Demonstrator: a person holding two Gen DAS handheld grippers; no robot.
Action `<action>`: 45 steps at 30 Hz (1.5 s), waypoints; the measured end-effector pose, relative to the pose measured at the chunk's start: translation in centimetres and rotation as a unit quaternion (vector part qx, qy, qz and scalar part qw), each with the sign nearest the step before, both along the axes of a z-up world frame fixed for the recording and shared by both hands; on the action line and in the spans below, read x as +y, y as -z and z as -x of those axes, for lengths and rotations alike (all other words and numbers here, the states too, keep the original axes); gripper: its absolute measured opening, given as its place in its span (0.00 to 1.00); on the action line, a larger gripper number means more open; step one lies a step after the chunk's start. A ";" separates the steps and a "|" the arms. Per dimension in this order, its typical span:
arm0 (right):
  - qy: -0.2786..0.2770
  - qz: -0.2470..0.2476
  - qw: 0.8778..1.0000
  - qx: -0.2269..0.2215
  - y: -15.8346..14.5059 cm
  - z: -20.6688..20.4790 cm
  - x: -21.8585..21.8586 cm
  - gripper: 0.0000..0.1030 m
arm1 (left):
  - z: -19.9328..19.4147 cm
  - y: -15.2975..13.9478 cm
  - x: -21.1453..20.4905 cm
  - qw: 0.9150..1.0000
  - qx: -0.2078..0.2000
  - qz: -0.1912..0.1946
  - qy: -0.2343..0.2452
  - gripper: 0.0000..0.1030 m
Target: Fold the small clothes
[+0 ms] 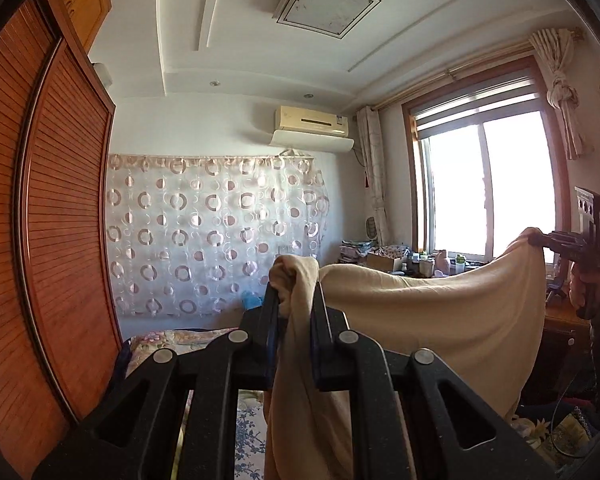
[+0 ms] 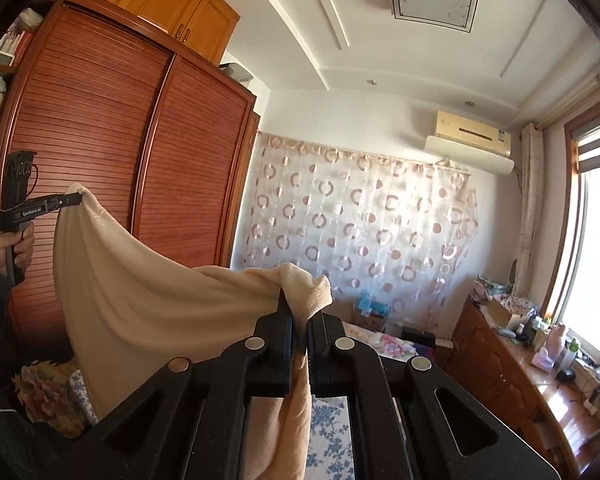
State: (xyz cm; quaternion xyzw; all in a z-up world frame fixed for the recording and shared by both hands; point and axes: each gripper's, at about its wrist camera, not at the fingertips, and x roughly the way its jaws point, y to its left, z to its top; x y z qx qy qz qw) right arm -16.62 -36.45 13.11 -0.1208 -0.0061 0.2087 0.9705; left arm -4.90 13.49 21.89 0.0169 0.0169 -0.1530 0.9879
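- Left gripper [image 1: 296, 292] is clamped on a bunched corner of the cream garment [image 1: 440, 312]; my right gripper [image 2: 300, 308] is pinched shut on the opposite corner.
- Garment hangs in the air between both grippers, top edge sagging in the middle, body draping down above the floral bedspread [image 2: 328, 432].
- Both grippers point roughly level, toward the circle-patterned curtain [image 1: 216, 232].
- Risk: each hold is on a thick wad rather than a flat edge, so cloth could creep out if I pull the span taut.
- Risk: with the slack middle, it may land creased and the fold line skew.
- Writing: the left gripper's side, in the right wrist view, reads "GenRobot.AI"; the air conditioner [image 1: 312, 122] label is too small to read.
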 end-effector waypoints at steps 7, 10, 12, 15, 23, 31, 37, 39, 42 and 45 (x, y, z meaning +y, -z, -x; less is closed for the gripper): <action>0.019 0.013 0.999 0.041 3.6 -5.3 2.2 0.05 | -5.5 3.1 -0.3 0.999 0.037 -0.015 -0.030 0.14; 0.035 0.029 0.997 0.060 3.5 -9.1 3.2 0.05 | -9.8 5.4 -0.4 0.997 0.060 -0.021 -0.046 0.14; 0.048 0.037 0.995 0.082 4.4 -12.3 4.0 0.05 | -13.3 7.3 -0.5 0.995 0.081 -0.024 -0.056 0.14; 0.063 0.053 0.990 0.113 5.3 -17.4 5.5 0.05 | -17.7 9.7 -0.8 0.992 0.106 -0.030 -0.069 0.14; 0.142 0.075 0.965 0.207 10.2 -30.0 9.8 0.33 | -28.3 17.4 -1.4 0.977 0.185 -0.059 -0.092 0.46; 0.140 0.061 0.952 0.266 12.3 -29.1 10.1 0.46 | -24.9 22.6 -1.9 0.960 0.259 -0.081 -0.063 0.75; 0.119 0.043 0.942 0.310 15.0 -25.6 5.7 0.46 | -20.5 25.0 -1.4 0.954 0.286 -0.072 -0.050 0.75; 0.108 0.029 0.937 0.332 16.4 -23.7 4.6 0.46 | -19.1 26.4 -1.2 0.952 0.294 -0.067 -0.054 0.75; 0.107 0.024 0.928 0.357 18.2 -21.6 3.3 0.46 | -17.7 28.5 -1.0 0.946 0.316 -0.052 -0.050 0.75; 0.109 0.017 0.922 0.371 19.1 -19.2 1.8 0.46 | -15.7 30.8 -1.1 0.940 0.334 -0.052 -0.047 0.75</action>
